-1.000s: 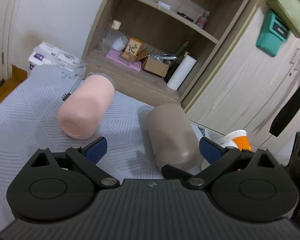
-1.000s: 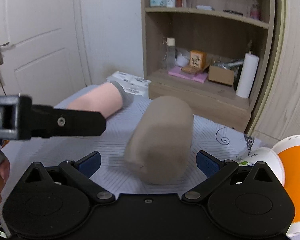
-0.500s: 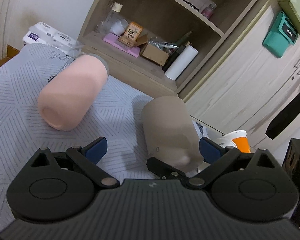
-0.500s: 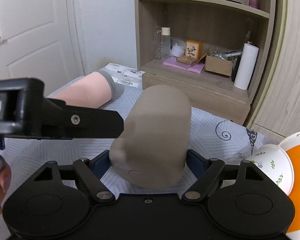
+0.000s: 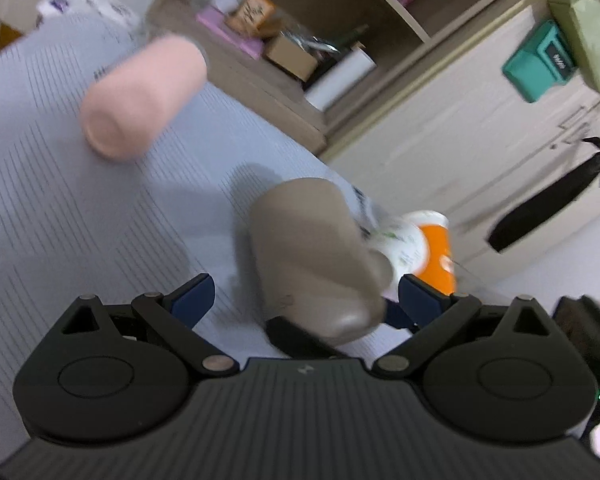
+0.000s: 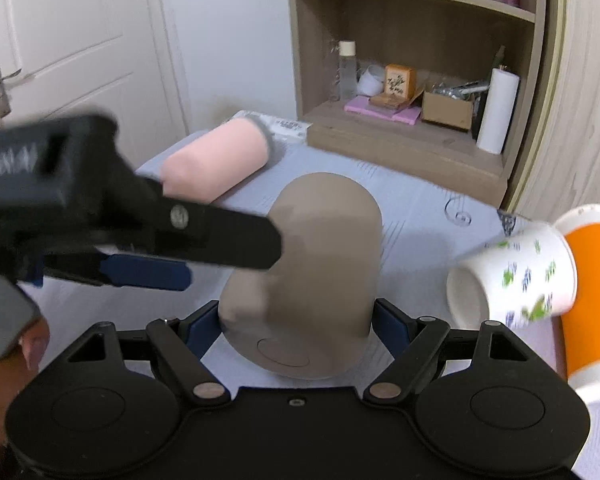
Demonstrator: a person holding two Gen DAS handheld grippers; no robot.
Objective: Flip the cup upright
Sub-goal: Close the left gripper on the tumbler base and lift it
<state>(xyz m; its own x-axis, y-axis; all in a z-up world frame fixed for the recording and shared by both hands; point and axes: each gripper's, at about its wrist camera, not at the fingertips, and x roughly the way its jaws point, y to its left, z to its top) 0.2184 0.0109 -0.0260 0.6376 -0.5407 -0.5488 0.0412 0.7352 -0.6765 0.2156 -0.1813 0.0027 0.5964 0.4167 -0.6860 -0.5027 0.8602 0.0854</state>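
Since half a second ago my right gripper [image 6: 296, 322] has kept its two blue pads pressed on the taupe cup [image 6: 312, 276], one at each side near the base, and the cup has tipped more: its flat bottom faces the right camera and its rounded far end points away toward the shelf unit [image 6: 416, 60]. I cannot tell if the cup touches the grey cloth [image 6: 416, 208] or is lifted a little from it. My left gripper [image 5: 306, 294] is spread wide and holds nothing; in its own view, which is blurred, the cup lies between its fingers without contact. From the right camera I see one left finger [image 6: 220, 236] crossing in front of the cup. A pink cup [image 6: 216, 162] lies on its side behind. Two paper cups, white [image 6: 512, 276] and orange [image 6: 588, 288], lie at the right.
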